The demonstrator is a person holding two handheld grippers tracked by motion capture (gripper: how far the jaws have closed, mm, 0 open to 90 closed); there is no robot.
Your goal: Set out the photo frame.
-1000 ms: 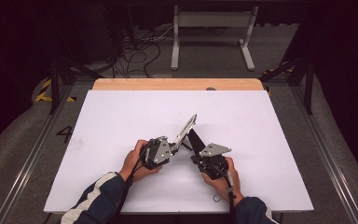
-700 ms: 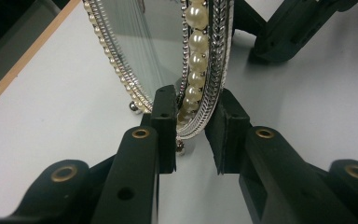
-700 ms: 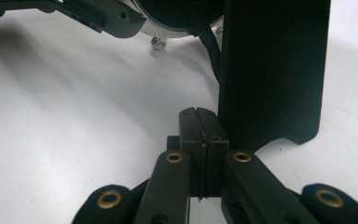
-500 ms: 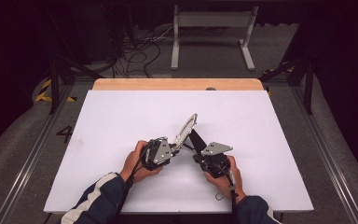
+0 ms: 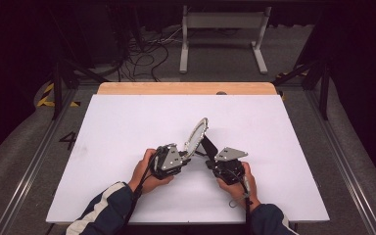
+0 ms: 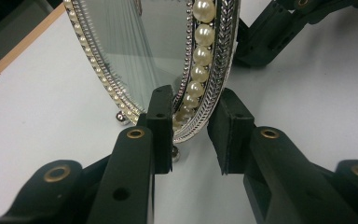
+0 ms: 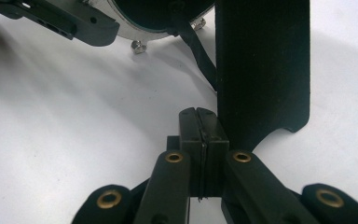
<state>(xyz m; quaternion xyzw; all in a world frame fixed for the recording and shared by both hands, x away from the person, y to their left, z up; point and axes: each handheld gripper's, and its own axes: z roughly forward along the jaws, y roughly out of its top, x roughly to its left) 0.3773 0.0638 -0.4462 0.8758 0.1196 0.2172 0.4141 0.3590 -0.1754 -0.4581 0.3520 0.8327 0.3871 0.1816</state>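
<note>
The left claw (image 6: 191,135) had its jaws set around the lower rim of the oval frame (image 6: 205,70), one on each side, with a small gap on the right. The frame stood tilted near the middle of the white table (image 5: 127,122). The right claw (image 7: 199,140) was pressed together, just beside the frame's black stand (image 7: 261,70).

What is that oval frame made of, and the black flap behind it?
The oval frame looks like polished silver-toned metal: it glints, with a braided rim and a row of glossy pearl-like beads, likely imitation. Its pane seems glass. The black stand flap looks matte and velvety, probably fabric-covered board.
</note>
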